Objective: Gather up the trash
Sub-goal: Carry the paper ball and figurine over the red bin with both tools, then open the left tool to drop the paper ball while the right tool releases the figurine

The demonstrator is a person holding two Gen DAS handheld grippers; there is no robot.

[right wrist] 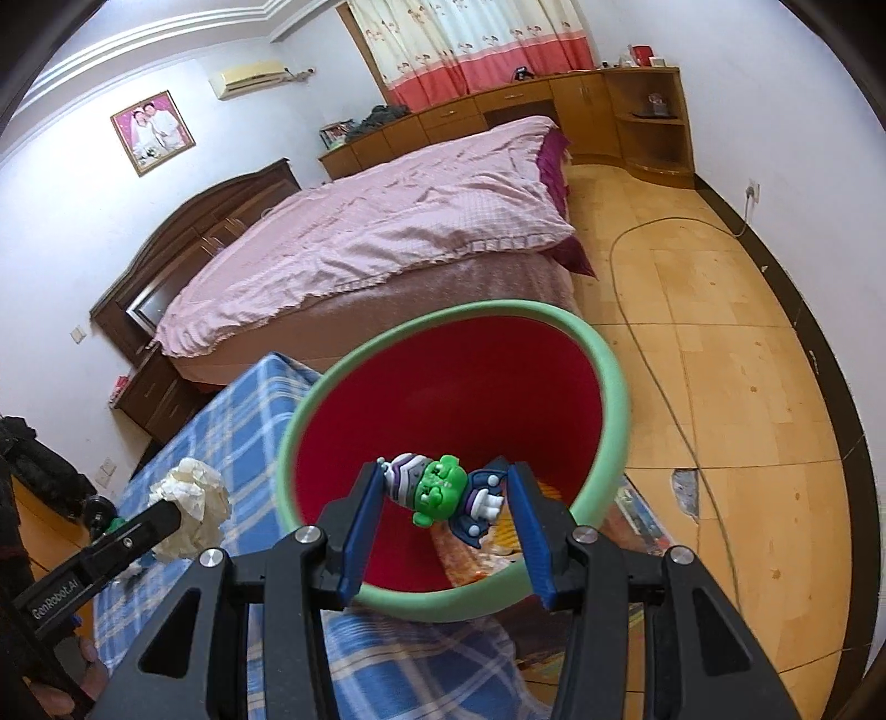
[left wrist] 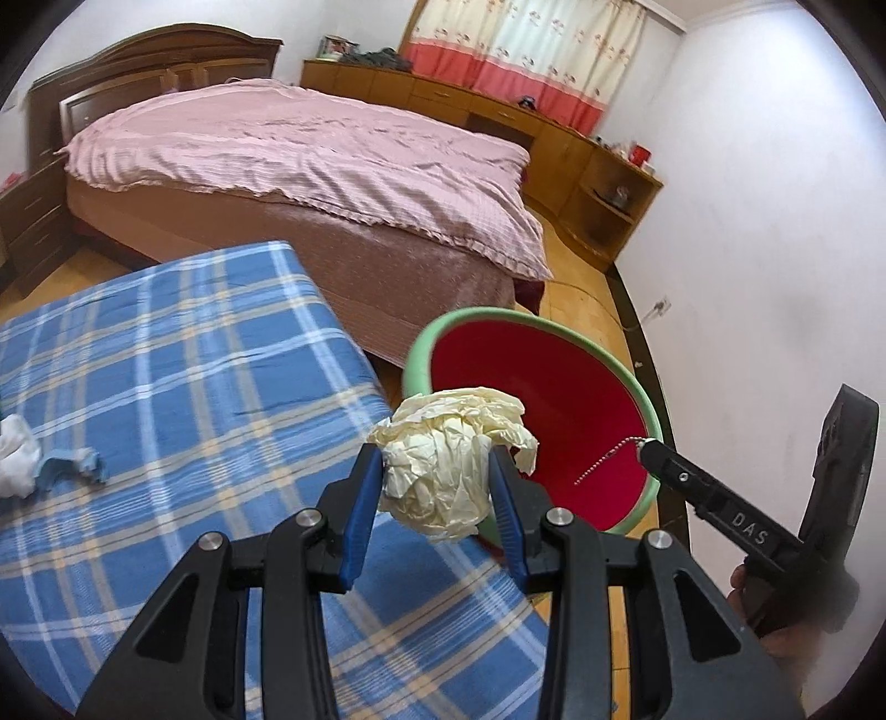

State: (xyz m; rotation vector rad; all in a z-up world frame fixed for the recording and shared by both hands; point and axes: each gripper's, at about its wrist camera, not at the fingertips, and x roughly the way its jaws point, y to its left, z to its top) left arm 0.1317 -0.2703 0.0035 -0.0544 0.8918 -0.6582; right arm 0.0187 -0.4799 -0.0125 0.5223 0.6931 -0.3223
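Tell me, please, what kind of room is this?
Most likely a bedroom in a home: a large bed with a pink cover, a curtained window, and a framed portrait on the wall.

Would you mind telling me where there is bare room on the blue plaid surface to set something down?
The plaid surface is bare across its middle and far end, towards the pink bed. Its left edge is crowded by a white cloth and a blue scrap. The near right corner is crowded by both tongs and the red bin.
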